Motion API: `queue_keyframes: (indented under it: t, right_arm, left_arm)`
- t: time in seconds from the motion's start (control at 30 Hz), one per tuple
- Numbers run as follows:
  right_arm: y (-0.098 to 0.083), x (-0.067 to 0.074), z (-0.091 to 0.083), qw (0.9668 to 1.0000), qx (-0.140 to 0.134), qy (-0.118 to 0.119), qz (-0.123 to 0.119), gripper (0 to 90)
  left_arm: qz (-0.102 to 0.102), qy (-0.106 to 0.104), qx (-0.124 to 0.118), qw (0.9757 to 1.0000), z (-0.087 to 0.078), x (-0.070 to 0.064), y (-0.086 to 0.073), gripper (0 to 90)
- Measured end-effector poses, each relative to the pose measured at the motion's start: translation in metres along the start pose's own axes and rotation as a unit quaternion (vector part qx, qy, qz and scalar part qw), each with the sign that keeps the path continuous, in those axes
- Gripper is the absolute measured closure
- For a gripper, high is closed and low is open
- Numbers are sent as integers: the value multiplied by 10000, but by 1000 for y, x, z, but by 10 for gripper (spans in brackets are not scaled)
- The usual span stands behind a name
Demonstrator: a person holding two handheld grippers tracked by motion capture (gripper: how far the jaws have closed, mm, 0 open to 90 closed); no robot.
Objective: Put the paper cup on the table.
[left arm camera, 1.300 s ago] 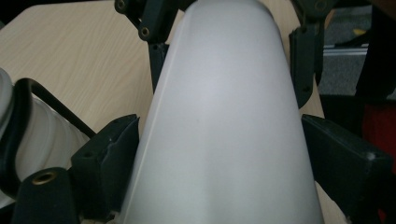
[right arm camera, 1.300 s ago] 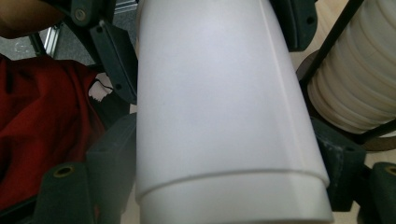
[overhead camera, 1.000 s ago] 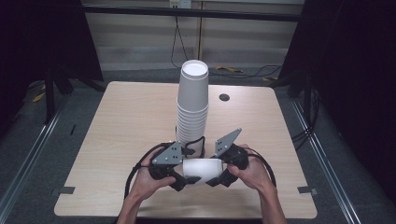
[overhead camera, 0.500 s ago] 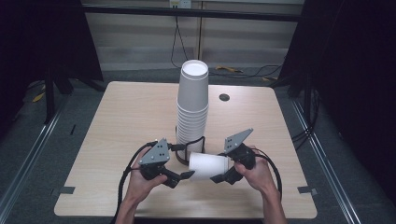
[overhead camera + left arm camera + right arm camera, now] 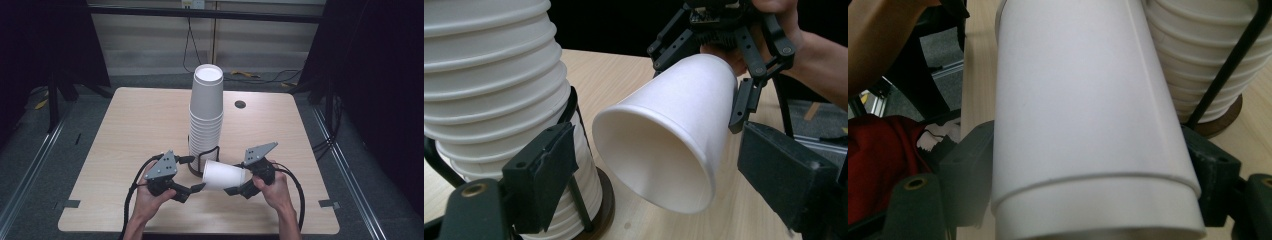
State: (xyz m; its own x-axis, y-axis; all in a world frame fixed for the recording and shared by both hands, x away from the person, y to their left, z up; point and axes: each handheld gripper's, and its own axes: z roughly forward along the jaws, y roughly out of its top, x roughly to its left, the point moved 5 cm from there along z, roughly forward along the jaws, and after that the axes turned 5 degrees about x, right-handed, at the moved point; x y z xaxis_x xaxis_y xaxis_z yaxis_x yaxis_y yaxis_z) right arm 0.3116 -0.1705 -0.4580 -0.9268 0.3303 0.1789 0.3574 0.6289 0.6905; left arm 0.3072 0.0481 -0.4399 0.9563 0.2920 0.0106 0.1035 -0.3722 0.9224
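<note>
Dark room, light wood table (image 5: 125, 130), grey floor around. High view: tall stack of white cups (image 5: 206, 115) in wire holder, mid-table. Single paper cup (image 5: 224, 174) on its side just in front of stack, above tabletop, clamped near base by right gripper (image 5: 234, 189). Left gripper (image 5: 192, 173) jaws apart at cup mouth, not touching. Left gripper view: flared rim, bare white inside. Right gripper view: smooth white wall, pads pressing both sides.
</note>
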Motion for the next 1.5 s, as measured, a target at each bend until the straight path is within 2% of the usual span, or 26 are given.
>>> queue_keyframes:
  t: [0.17,0.37,0.67,0.73,0.9,1.1,1.23,1.37,1.5]
  right_arm:
    - [-2,0,1,9997,-237,-31,49,219]
    - [-6,-1,3,9989,-457,15,127,219]
    - [-6,2,3,9962,-860,94,62,219]
    - [-7,2,4,9942,-1057,188,59,219]
    - [-16,1,6,9913,-1274,269,172,219]
    - [-13,3,5,9881,-1505,307,43,219]
    - [-11,8,5,9864,-1610,303,-102,219]
    - [-10,10,6,9837,-1745,390,-161,220]
    - [-11,10,8,9844,-1703,404,-181,220]
  left_arm:
    - [-94,194,-103,9997,-4,2,-5,155]
    - [-126,85,-189,9997,-4,0,-7,155]
    - [-171,37,-278,9995,-4,-3,-11,155]
    - [-176,-12,-319,9993,-3,-3,-12,155]
    - [-217,-157,-324,9991,1,-5,-14,154]
    - [-220,-265,-394,9986,4,-6,-13,154]
    - [-236,-267,-405,9985,5,-6,-13,154]
    - [-284,-304,-424,9982,7,-5,-15,151]
    - [-290,-390,-428,9979,11,-5,-16,130]
